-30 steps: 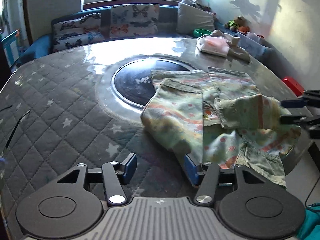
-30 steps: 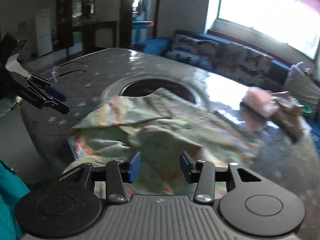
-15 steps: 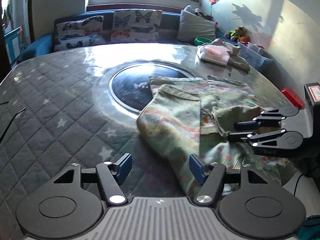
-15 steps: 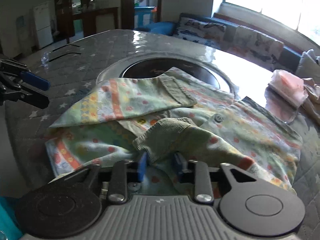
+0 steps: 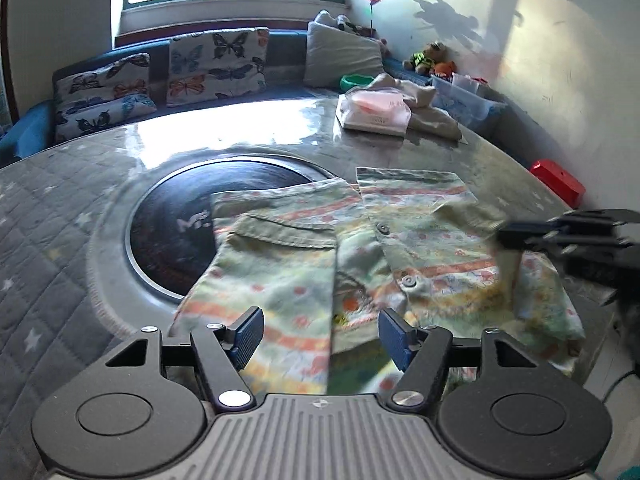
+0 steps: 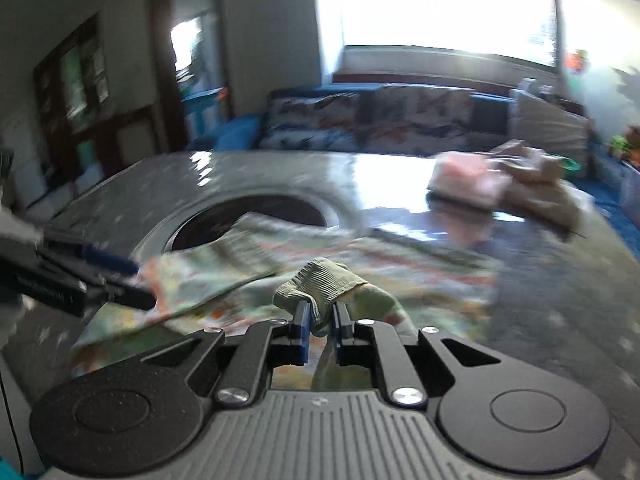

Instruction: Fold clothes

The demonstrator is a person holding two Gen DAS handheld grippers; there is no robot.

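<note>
A small patterned green shirt (image 5: 304,252) with orange stripes and buttons lies spread on the round table, partly over its dark centre disc (image 5: 188,216). My left gripper (image 5: 320,334) is open, hovering low over the shirt's near edge. My right gripper (image 6: 320,320) is shut on the shirt's green ribbed cuff (image 6: 320,280) and lifts the sleeve above the shirt (image 6: 360,264). It shows at the right of the left wrist view (image 5: 504,236), holding the raised sleeve. The left gripper shows at the left of the right wrist view (image 6: 120,280).
A folded pink garment (image 5: 374,110) and a beige cloth (image 5: 428,112) lie at the table's far side. A quilted grey cover (image 5: 48,248) covers the table. A sofa with butterfly cushions (image 5: 216,64) stands behind. A red box (image 5: 558,182) is at the right.
My right gripper closed on the cuff and raised the sleeve, carrying it right. My left gripper moved forward over the shirt's near edge and stays open.
</note>
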